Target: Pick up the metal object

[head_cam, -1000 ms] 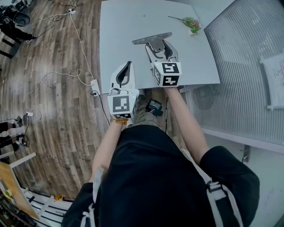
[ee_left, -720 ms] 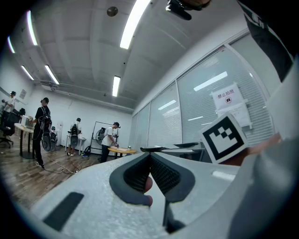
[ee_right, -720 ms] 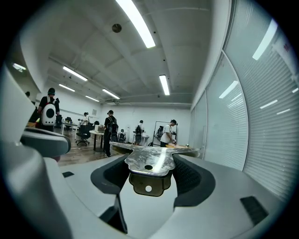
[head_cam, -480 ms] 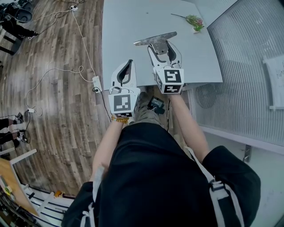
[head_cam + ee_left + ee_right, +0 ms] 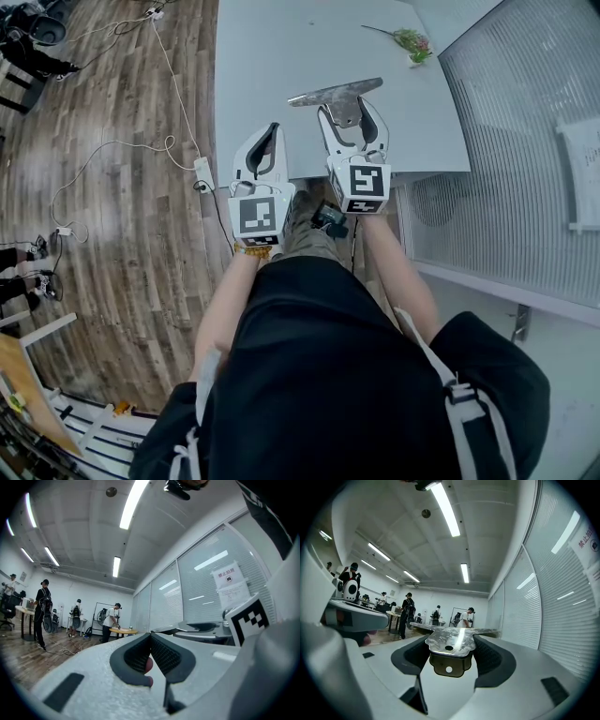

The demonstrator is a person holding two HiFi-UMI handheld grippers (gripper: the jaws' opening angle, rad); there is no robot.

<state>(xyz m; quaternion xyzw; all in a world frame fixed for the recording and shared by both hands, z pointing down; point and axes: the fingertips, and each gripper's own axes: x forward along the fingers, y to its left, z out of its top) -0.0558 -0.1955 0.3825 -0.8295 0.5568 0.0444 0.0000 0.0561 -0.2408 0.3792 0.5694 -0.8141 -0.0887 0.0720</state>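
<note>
The right tool pinches the metal object over the bench. The left tool is pressed together, empty.

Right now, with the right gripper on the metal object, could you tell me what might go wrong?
The right gripper pinches only the narrow tab of the metal object; the wide bar juts out ahead, so it may swivel or slip. It sits low over the table, so a tilt could snag a bar end. The shut left gripper close alongside could get bumped.
</note>
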